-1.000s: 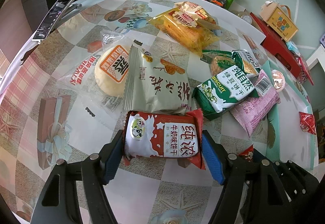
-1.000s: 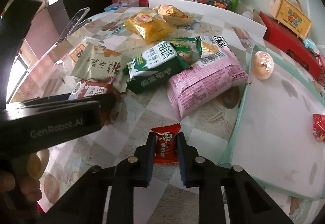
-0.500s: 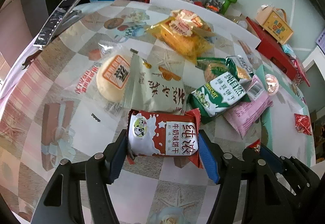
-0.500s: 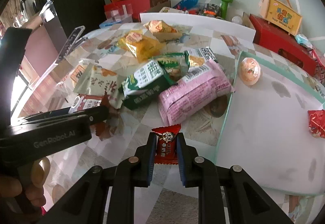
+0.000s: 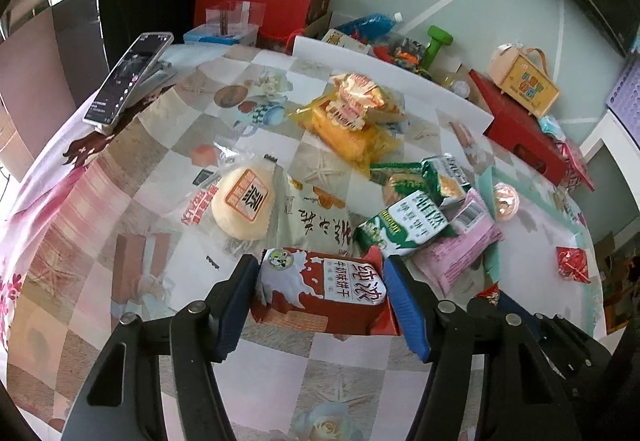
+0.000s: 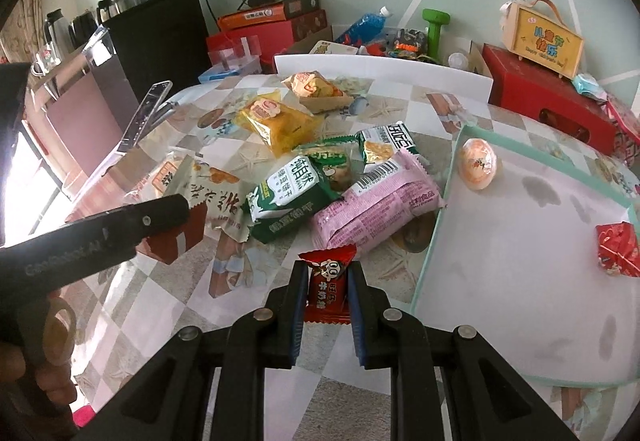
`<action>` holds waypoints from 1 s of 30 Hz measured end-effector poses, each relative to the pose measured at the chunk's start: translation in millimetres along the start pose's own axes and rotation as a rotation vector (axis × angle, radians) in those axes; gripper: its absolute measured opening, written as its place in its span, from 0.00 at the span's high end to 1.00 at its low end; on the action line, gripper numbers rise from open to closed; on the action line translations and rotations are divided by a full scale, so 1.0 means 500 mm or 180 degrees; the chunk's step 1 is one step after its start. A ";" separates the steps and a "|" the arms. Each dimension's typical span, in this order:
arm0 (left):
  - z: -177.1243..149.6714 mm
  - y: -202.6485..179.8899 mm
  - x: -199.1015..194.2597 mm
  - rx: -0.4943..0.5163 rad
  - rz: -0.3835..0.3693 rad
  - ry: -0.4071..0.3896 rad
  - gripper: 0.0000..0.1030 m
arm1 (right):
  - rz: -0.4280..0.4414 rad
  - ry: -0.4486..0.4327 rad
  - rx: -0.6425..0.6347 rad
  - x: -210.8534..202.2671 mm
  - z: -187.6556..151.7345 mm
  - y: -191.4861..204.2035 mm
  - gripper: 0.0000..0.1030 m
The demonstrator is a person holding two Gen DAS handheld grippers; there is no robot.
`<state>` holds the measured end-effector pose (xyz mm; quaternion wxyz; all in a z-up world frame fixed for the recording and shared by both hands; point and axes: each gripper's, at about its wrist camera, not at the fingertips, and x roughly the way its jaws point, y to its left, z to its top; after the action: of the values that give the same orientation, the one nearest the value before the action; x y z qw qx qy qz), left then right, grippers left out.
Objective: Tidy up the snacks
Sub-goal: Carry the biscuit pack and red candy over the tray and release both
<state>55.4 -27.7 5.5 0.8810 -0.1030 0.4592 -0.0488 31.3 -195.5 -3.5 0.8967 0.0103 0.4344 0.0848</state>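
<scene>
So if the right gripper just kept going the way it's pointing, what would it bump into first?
Probably the pink snack pack. The right gripper, shut on a small red candy, points over a strip of bare tablecloth towards it. Depth is hard to judge, so it might meet the cloth first.

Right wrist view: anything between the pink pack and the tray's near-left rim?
Nothing lying there: only bare tablecloth between the pink pack and the tray rim, seen in the right wrist view.
</scene>
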 end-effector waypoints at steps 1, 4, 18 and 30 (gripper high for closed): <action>0.001 -0.002 -0.005 0.0009 -0.0020 -0.0026 0.36 | -0.0001 -0.0006 0.0005 -0.001 -0.001 -0.001 0.80; 0.003 -0.010 -0.023 0.0040 -0.0079 -0.0124 0.36 | -0.0001 -0.0032 0.0021 -0.006 0.000 -0.003 0.80; 0.009 -0.031 -0.055 0.0105 -0.0152 -0.0315 0.36 | 0.0008 -0.0052 0.0046 -0.012 0.001 -0.007 0.80; 0.004 -0.105 -0.038 0.0295 -0.0371 -0.0393 0.36 | -0.0584 -0.0155 0.0563 -0.051 -0.006 -0.129 0.80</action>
<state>46.4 -75.3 33.8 0.9071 -0.0915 0.3945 -0.1147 22.9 -263.5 8.5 0.9065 0.0517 0.4174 -0.0364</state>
